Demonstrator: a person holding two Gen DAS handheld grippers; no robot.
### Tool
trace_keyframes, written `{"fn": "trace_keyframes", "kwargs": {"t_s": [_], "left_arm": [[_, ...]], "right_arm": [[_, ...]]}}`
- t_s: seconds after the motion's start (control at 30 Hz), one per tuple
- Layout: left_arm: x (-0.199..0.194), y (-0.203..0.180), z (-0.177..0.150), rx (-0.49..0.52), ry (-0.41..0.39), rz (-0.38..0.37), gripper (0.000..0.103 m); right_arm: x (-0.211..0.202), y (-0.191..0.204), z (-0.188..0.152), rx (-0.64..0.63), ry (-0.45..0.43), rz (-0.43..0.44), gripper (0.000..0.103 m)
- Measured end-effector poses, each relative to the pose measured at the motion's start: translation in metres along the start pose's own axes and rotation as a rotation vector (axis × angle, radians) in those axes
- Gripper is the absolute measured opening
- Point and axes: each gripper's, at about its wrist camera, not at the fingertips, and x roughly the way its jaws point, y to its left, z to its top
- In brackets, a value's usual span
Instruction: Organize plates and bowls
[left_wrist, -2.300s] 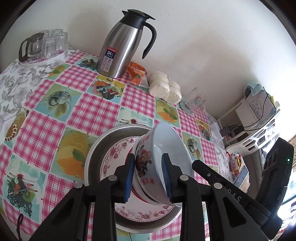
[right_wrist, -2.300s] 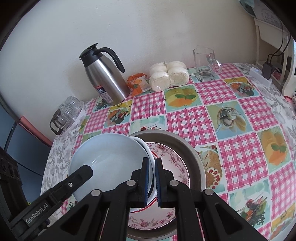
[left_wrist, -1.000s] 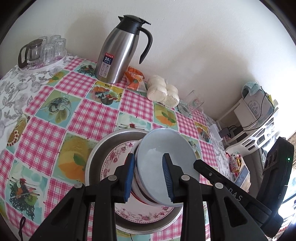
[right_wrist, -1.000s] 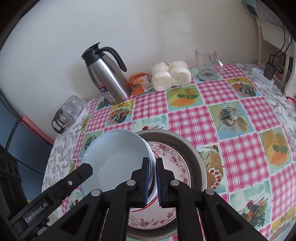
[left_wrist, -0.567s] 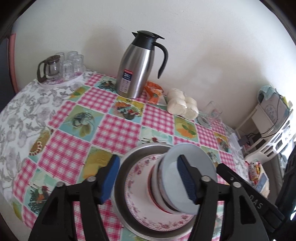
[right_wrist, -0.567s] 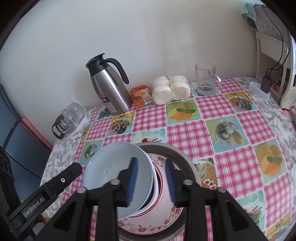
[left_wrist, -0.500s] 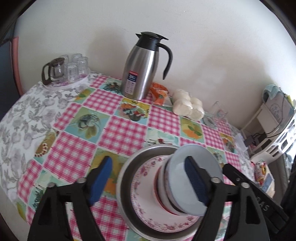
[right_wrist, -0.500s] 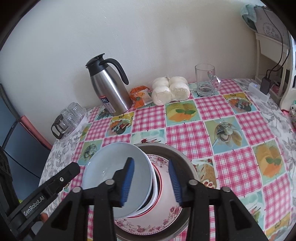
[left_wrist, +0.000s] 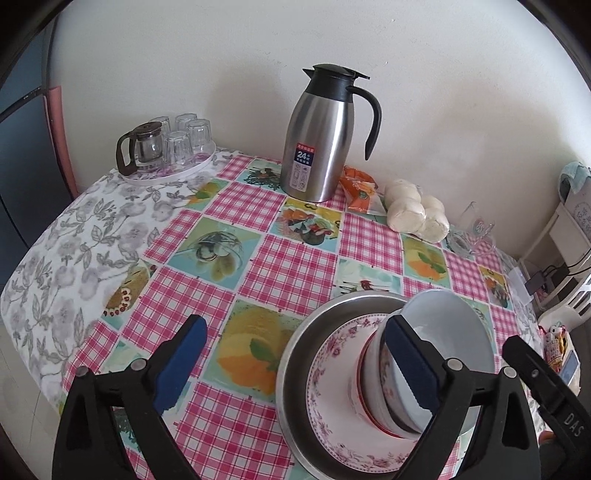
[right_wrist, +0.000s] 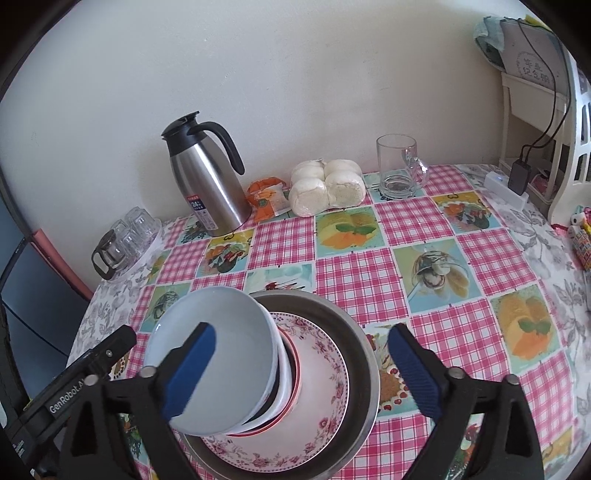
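Bowls (right_wrist: 221, 354) stacked, pale blue one on top, on floral plate (right_wrist: 321, 373) inside metal basin (right_wrist: 364, 354), near table (right_wrist: 436, 221) front edge. Left claw (left_wrist: 295, 365) jaws just opened wide, astride basin's left rim, pads off bowls. Right claw (right_wrist: 301, 373) jaws just opened wide too, nothing pinched. Steel jug (right_wrist: 208, 184) behind basin, by wall.
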Motion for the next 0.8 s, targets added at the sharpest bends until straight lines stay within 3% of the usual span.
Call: {"fn": "trace_keyframes", "kwargs": {"t_s": [0.53, 0.8], "left_arm": [[-0.011, 0.001, -0.009, 0.006, -0.027, 0.05, 0.099], [-0.02, 0.005, -0.023, -0.012, -0.017, 0.164, 0.099]], "right_arm": [[-0.011, -0.015, -0.019, 0.001, -0.039, -0.005, 0.103], [-0.019, -0.035, -0.031, 0.046, -0.045, -0.023, 0.103]]}}
